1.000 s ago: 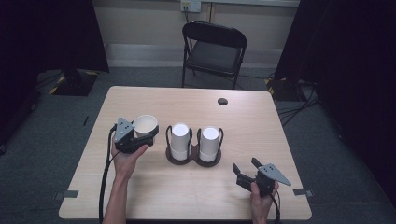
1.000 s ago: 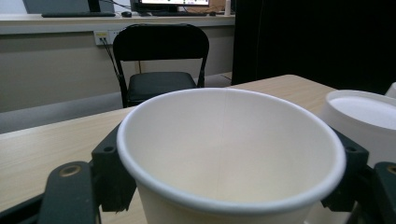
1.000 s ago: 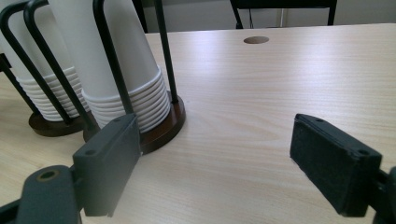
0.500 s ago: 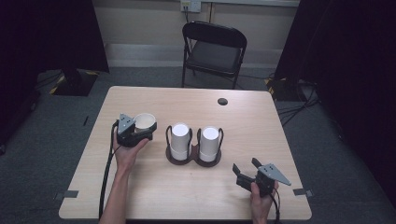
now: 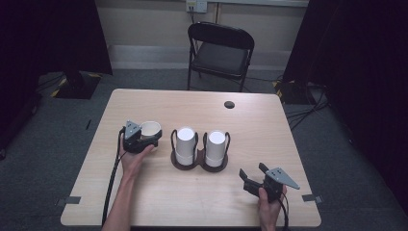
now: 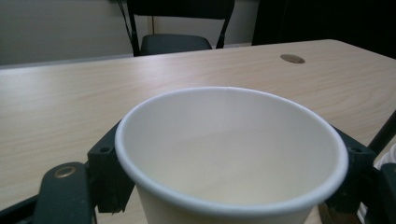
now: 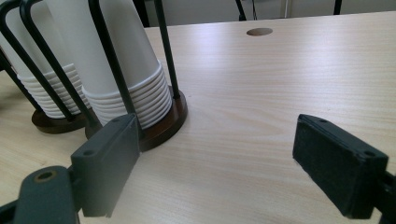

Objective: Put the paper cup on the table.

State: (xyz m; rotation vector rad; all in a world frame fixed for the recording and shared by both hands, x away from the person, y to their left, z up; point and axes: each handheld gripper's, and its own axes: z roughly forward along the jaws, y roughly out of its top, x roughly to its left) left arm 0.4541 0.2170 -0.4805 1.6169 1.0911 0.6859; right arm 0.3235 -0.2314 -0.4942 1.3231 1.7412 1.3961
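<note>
Moved left from the rack, the left hand-held gripper (image 5: 144, 140) clamps a paper cup (image 5: 150, 129).

I see a white paper cup (image 6: 231, 154), cream inside, between my black left gripper (image 5: 137, 139) jaws. White cup stacks (image 7: 128, 70) sit in a black-wire, dark-brown holder (image 7: 163, 126) on the pale woodgrain table (image 5: 269, 130).

Paper cup (image 6: 231, 154) matt white, smooth; table (image 5: 269, 125) pale wood-grain, slight sheen; cup holder (image 7: 161, 126) dark glossy base, black wire.
</note>
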